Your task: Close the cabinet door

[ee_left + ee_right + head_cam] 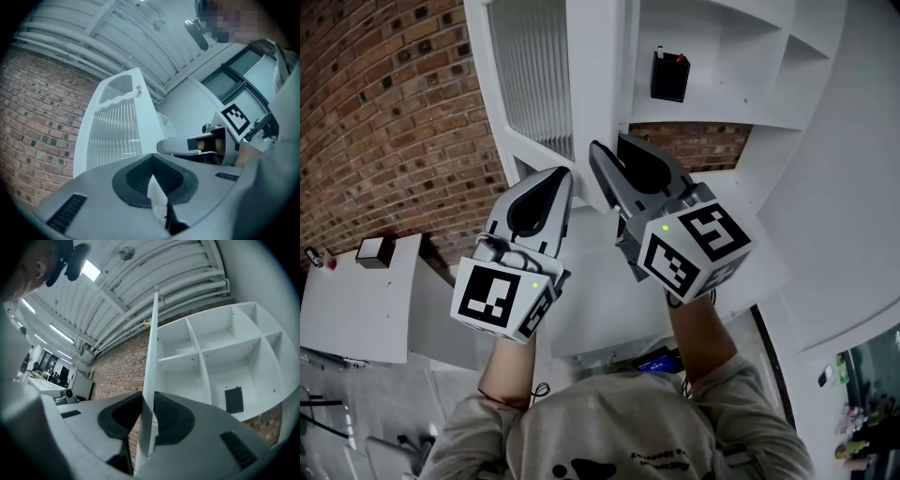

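The right hand-held gripper point(146, 399) clamps the cabinet door point(153, 352) by its edge; the left hand-held gripper point(151, 161), jaws together, hovers nearby.

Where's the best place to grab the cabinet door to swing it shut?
The cabinet door by its thin free edge, which faces the right gripper end-on. Come straight at that edge, one finger on each face, as that gripper sits now. The flat ribbed panel offers nothing to pinch.
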`<control>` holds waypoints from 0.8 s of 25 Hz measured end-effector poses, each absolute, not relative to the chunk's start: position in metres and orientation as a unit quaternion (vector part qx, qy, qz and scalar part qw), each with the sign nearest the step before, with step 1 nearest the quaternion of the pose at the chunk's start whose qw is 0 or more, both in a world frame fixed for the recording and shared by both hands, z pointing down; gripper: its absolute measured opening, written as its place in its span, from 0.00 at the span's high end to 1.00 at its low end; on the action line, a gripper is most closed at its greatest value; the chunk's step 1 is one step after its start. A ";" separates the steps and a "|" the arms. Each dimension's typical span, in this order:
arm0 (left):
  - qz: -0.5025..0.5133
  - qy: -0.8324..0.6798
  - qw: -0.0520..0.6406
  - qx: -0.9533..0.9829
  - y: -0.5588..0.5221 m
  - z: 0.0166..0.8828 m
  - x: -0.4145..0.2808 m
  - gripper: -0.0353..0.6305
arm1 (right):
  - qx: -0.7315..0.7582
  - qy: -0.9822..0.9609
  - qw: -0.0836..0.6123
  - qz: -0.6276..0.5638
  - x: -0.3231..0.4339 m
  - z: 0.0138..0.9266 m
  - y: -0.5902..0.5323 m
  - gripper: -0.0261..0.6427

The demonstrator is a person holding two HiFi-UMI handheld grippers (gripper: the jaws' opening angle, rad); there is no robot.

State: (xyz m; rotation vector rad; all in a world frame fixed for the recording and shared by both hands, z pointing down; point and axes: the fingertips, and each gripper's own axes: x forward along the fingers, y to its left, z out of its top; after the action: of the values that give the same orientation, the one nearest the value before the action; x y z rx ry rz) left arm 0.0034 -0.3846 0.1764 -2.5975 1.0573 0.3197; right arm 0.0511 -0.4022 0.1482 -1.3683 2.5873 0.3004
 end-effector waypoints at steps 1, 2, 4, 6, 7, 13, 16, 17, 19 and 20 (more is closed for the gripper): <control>0.112 0.371 0.159 -0.908 -0.388 0.176 0.007 0.94 | -0.458 0.877 0.101 0.100 0.056 0.148 -0.406 0.83; 0.112 0.373 0.159 -0.907 -0.391 0.176 0.010 0.94 | -0.453 0.880 0.102 0.098 0.061 0.147 -0.409 0.83; 0.111 0.377 0.158 -0.906 -0.398 0.178 0.016 0.94 | -0.440 0.887 0.104 0.094 0.070 0.147 -0.417 0.83; 0.108 0.380 0.156 -0.905 -0.405 0.182 0.023 0.94 | -0.428 0.893 0.106 0.090 0.078 0.149 -0.425 0.83; 0.107 0.382 0.155 -0.905 -0.409 0.184 0.027 0.94 | -0.422 0.896 0.107 0.087 0.083 0.149 -0.429 0.83; 0.100 0.392 0.157 -0.901 -0.434 0.189 0.054 0.94 | -0.394 0.909 0.112 0.072 0.110 0.150 -0.459 0.82; 0.094 0.399 0.159 -0.898 -0.448 0.191 0.065 0.94 | -0.379 0.916 0.113 0.068 0.120 0.151 -0.473 0.82; 0.093 0.403 0.159 -0.897 -0.453 0.192 0.068 0.94 | -0.374 0.918 0.113 0.068 0.122 0.151 -0.478 0.82; 0.091 0.411 0.158 -0.893 -0.462 0.192 0.073 0.94 | -0.363 0.922 0.114 0.067 0.127 0.150 -0.487 0.81; 0.091 0.414 0.158 -0.892 -0.466 0.192 0.076 0.94 | -0.357 0.925 0.114 0.067 0.129 0.150 -0.491 0.81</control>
State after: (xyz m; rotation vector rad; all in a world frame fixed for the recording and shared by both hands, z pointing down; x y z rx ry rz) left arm 0.0759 -0.4664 0.1920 -2.5501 1.1853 0.2590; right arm 0.1290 -0.4911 0.1499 -1.0472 2.7106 0.1956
